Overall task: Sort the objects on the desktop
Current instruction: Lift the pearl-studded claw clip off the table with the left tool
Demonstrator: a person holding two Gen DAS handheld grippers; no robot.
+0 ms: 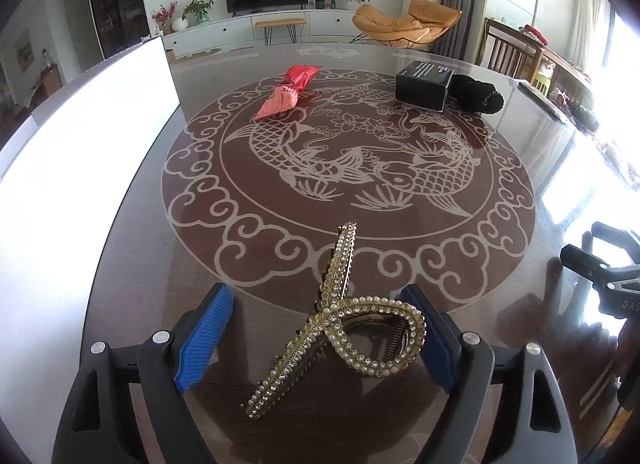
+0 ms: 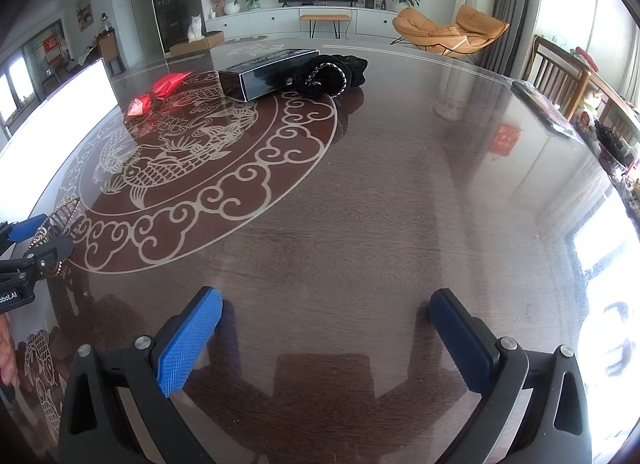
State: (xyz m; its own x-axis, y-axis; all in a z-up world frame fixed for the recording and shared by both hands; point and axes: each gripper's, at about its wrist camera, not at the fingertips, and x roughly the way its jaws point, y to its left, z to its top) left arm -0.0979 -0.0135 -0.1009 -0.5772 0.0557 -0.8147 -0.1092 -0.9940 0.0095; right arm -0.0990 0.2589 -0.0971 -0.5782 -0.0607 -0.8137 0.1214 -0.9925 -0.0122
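A gold hair clip [image 1: 325,318] set with pearls and rhinestones stands tilted on the glass-topped table [image 1: 132,264], between the blue pads of my left gripper [image 1: 316,290]. The left gripper is open: its left pad is well clear of the clip, and its right pad is close beside the clip's loop. From the right wrist view, the clip [image 2: 66,210] and the left gripper [image 2: 36,236] sit at the left edge. My right gripper [image 2: 325,296] is open above bare table with nothing between its fingers. It also shows at the right edge of the left wrist view [image 1: 600,268].
A red packet [image 1: 290,90] lies at the far side of the fish pattern. To its right, a black box [image 1: 424,84] touches a black fuzzy scrunchie [image 1: 478,94]. A white board [image 1: 80,144] runs along the left edge. A wooden chair [image 2: 556,68] stands at the right.
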